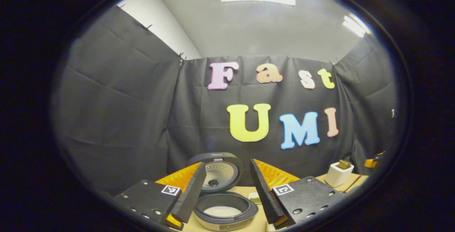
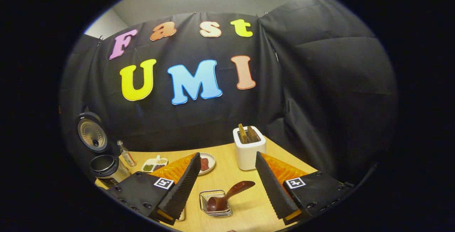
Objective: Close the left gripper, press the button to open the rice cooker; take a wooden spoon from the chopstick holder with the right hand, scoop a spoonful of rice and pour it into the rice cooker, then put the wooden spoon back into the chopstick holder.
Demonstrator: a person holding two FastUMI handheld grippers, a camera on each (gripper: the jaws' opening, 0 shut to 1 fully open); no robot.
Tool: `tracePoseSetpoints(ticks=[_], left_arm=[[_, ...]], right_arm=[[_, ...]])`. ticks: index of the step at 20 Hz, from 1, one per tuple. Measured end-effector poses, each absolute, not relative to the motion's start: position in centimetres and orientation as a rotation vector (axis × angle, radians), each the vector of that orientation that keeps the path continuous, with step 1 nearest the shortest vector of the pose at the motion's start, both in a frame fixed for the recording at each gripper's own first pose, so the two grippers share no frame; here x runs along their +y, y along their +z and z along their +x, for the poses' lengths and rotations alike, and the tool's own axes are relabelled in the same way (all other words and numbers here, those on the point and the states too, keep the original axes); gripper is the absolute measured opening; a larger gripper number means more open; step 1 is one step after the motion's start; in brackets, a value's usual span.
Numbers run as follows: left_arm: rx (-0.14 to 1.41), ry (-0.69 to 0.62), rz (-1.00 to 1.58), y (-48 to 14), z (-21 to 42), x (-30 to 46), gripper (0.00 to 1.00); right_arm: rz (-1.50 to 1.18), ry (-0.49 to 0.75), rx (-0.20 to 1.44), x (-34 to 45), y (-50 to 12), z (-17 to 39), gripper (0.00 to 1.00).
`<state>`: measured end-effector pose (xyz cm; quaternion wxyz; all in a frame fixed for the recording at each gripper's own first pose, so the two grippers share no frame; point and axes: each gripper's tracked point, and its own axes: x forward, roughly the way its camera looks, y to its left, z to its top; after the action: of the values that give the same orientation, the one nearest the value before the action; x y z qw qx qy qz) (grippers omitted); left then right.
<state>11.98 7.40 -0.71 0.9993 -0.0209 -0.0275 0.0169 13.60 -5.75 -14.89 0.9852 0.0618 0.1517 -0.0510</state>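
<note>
Both grippers' jaws gape, holding nothing; rice cooker [image 1: 222,193] open (rice inside), wooden spoon [image 2: 229,194] in chopstick holder [image 2: 214,203].

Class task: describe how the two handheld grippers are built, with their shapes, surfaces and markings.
In its own view, the left gripper has two wedge-shaped fingers with ribbed inner faces, each mounted on a black textured plate with bolts and a square black-and-white marker tag. The right gripper has the same build in its own view. Both are open.
</note>
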Motion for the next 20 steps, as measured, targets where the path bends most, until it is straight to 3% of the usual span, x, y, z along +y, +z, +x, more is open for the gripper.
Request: tracePoseSetpoints(ticks=[3,4,6,7,8,14,15,16,17,18,20], left_arm=[[-0.031,0.052,-0.037,-1.3,10.8,8.5,0.79],[-0.025,0.063,-0.035,-1.5,10.6,9.0,0.77],[-0.015,0.084,-0.027,-1.9,10.1,9.8,0.79],[-0.013,0.094,-0.024,-2.0,9.8,10.2,0.79],[-0.011,0.103,-0.026,-2.1,9.7,10.5,0.79],[0.009,0.123,-0.007,-2.9,9.4,11.4,0.77],[0.008,0.121,-0.004,-2.8,9.5,11.4,0.77],[0.008,0.121,-0.005,-2.9,9.5,11.3,0.77],[0.009,0.119,-0.007,-3.0,9.6,11.3,0.77],[0.013,0.118,-0.009,-3.1,9.6,11.2,0.77],[0.017,0.114,-0.008,-3.5,9.6,11.2,0.77]], right_arm=[[0.159,-0.126,0.360,-6.5,-17.8,14.3,0.94],[0.177,-0.130,0.384,-6.6,-18.8,14.4,0.98],[0.222,-0.139,0.432,-6.8,-20.8,14.7,0.98],[0.242,-0.144,0.457,-6.7,-21.9,14.7,0.94],[0.255,-0.151,0.480,-6.8,-22.8,14.7,0.98],[0.325,-0.144,0.586,-5.6,-27.2,14.1,0.96],[0.351,-0.136,0.602,-5.1,-27.8,13.9,0.82],[0.376,-0.124,0.618,-4.6,-28.2,13.9,0.80],[0.393,-0.115,0.627,-4.1,-28.6,13.8,0.87],[0.403,-0.118,0.634,-3.8,-28.8,13.8,0.79],[0.407,-0.131,0.644,-3.8,-29.5,13.9,0.35]])
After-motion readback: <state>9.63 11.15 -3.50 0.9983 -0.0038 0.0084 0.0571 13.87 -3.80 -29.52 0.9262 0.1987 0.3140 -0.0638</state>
